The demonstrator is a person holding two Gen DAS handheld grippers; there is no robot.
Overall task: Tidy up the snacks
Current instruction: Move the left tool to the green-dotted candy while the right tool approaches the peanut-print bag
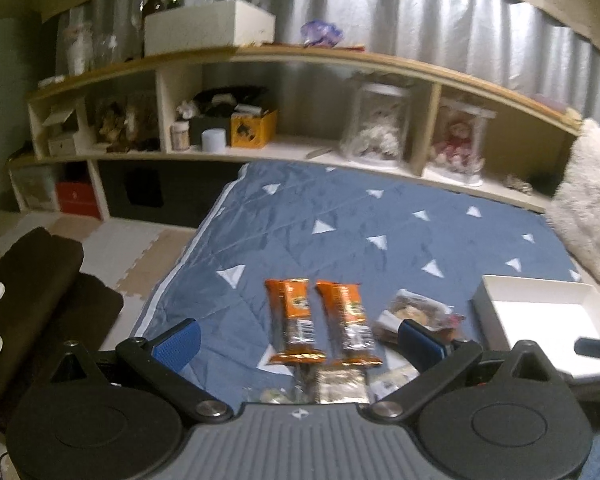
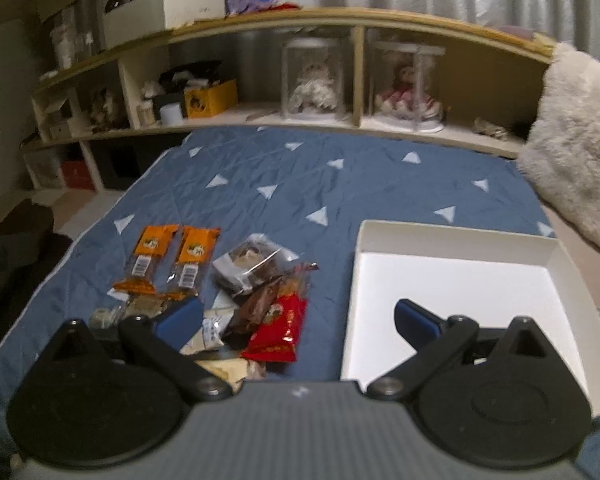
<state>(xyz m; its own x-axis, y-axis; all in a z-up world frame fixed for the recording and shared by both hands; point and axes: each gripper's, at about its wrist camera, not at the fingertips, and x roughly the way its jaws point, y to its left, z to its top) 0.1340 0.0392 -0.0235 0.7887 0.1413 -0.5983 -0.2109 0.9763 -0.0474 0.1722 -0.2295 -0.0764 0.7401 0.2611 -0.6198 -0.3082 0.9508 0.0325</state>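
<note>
Tongs on both sides are spread wide with nothing between them. Left gripper (image 1: 300, 340) hangs over two orange snack bars (image 1: 324, 322) lying side by side on the blue quilt (image 1: 300, 216). Right gripper (image 2: 300, 318) hangs between the snack pile (image 2: 260, 296) and the white box (image 2: 452, 276), which sits to the right of the pile.

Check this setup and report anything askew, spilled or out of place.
Nothing looks damaged or spilled. The snacks lie in a loose jumble on the blue quilt, overlapping, while the white box beside them holds nothing. Two orange bars lie neatly parallel.
</note>
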